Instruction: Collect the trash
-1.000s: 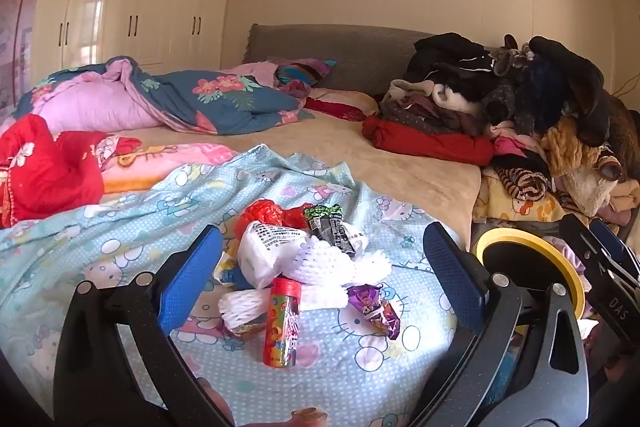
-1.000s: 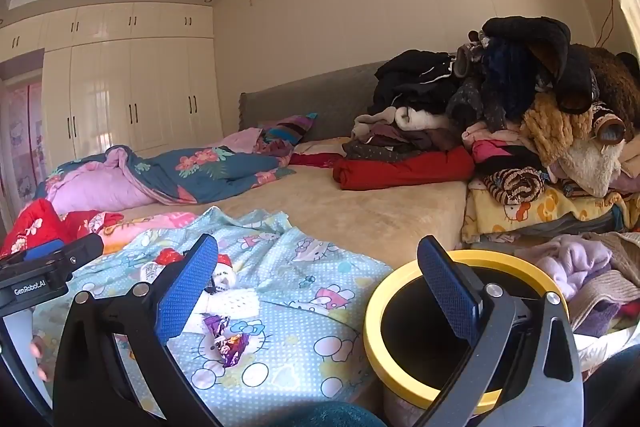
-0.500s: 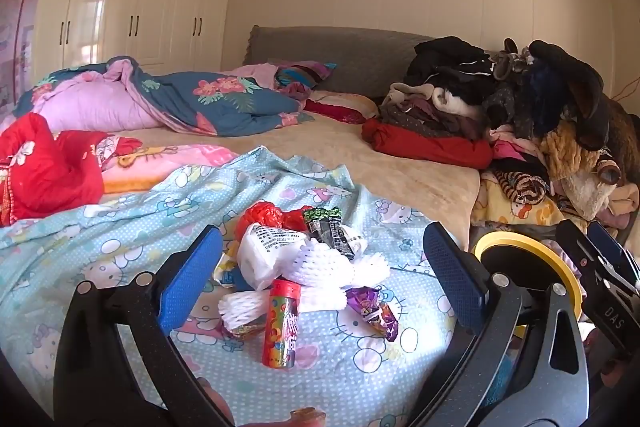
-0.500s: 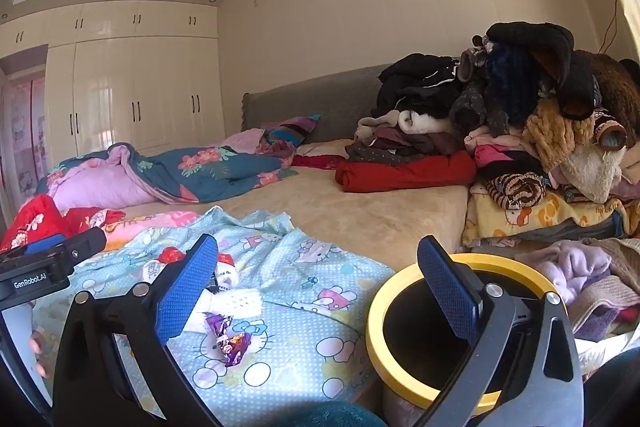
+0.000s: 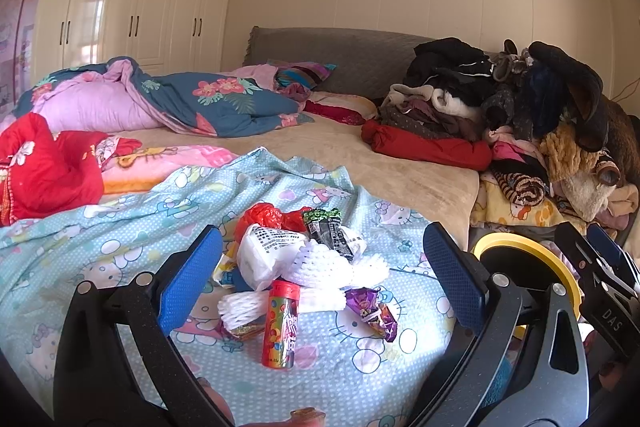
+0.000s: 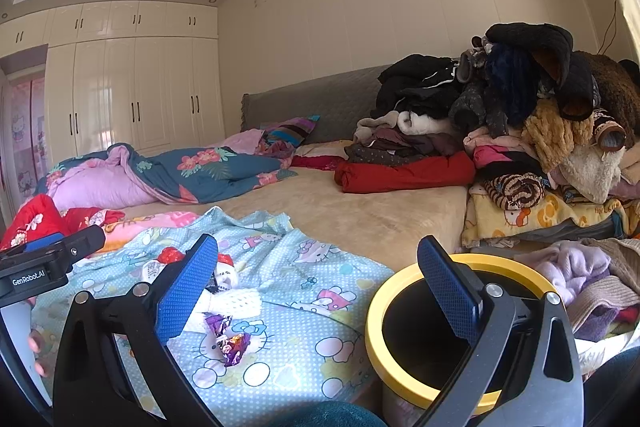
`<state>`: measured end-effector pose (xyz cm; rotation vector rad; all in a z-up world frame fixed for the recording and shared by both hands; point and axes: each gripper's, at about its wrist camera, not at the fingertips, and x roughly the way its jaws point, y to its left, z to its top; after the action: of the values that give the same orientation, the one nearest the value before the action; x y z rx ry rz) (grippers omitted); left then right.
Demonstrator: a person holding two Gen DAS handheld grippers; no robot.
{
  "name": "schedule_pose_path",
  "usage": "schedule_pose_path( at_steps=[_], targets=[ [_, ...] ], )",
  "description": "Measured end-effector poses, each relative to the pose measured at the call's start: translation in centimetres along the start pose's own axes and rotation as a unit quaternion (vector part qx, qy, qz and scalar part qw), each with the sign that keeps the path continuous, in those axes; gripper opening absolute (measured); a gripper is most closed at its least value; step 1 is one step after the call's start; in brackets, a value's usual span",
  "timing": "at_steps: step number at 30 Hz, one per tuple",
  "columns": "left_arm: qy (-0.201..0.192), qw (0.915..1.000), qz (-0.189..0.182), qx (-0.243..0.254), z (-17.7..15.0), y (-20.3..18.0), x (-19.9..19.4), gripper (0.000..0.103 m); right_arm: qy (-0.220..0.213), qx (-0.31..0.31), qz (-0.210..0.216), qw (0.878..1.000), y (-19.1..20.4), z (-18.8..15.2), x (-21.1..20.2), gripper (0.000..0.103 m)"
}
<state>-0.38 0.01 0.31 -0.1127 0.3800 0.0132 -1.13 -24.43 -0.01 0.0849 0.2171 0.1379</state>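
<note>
Blue-padded left gripper (image 5: pixel 320 267) hanging wide open and empty above litter pile (image 5: pixel 304 267) on pale blue cartoon-print sheet (image 5: pixel 120 227), right gripper (image 6: pixel 316 283) likewise gaping, holding nothing, hovering beside yellow-rimmed black bin (image 6: pixel 376 331).

A light-blue cartoon-print sheet (image 5: pixel 120 227) covers the near bed. A floral blue-and-pink quilt (image 5: pixel 180 99) lies far left before cream wardrobe doors (image 5: pixel 132 23). A tall heap of clothes (image 6: pixel 512 115) sits far right beside the grey padded headboard (image 5: pixel 352 55).
</note>
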Motion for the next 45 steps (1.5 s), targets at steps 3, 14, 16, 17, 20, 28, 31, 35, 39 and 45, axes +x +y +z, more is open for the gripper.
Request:
schedule_pose_path(
  at_steps=[3, 14, 16, 17, 20, 28, 31, 35, 39, 45],
  targets=[
    [0.0, 1.0, -0.001, 0.0, 0.0, 0.0, 0.1, 0.092, 0.0, 0.0, 0.0, 1.0, 0.0, 0.0, 0.0, 0.097],
    [0.001, 1.0, 0.0, 0.0, 0.1, -0.1, -0.1, 0.092, 0.0, -0.001, 0.0, 1.0, 0.1, 0.0, -0.1, 0.097],
    [0.001, 1.0, -0.001, -0.001, 0.1, -0.1, -0.1, 0.092, 0.0, -0.001, 0.001, 1.0, 0.1, 0.0, 0.0, 0.097],
    [0.0, 1.0, 0.0, -0.001, 0.0, -0.1, -0.1, 0.092, 0.0, -0.001, 0.001, 1.0, 0.1, 0.0, 0.0, 0.097],
    [0.0, 1.0, 0.0, -0.001, 0.1, -0.2, -0.2, 0.092, 0.0, -0.001, 0.001, 1.0, 0.0, 0.1, -0.1, 0.097],
    [0.004, 1.0, 0.001, -0.002, 0.3, -0.6, -0.3, 0.092, 0.004, -0.001, 0.004, 1.0, 0.1, 0.1, 0.1, 0.097],
    [0.007, 0.9999, 0.003, -0.008, 0.4, -0.4, -0.2, 0.092, 0.01, -0.004, 0.017, 1.0, 0.3, -0.1, 0.3, 0.097],
    [0.007, 0.9997, 0.015, -0.018, 0.4, 0.8, 0.4, 0.092, 0.016, -0.012, 0.048, 0.999, 1.1, 0.1, 0.5, 0.097],
    [0.009, 0.999, 0.028, -0.033, 0.5, 2.0, 0.8, 0.092, 0.026, -0.028, 0.08, 0.996, 2.8, 0.2, 1.2, 0.097],
    [0.007, 0.997, 0.049, -0.059, 0.9, 4.7, 1.2, 0.092, 0.061, -0.039, 0.125, 0.99, 5.3, -0.1, 3.4, 0.097]
  ],
)
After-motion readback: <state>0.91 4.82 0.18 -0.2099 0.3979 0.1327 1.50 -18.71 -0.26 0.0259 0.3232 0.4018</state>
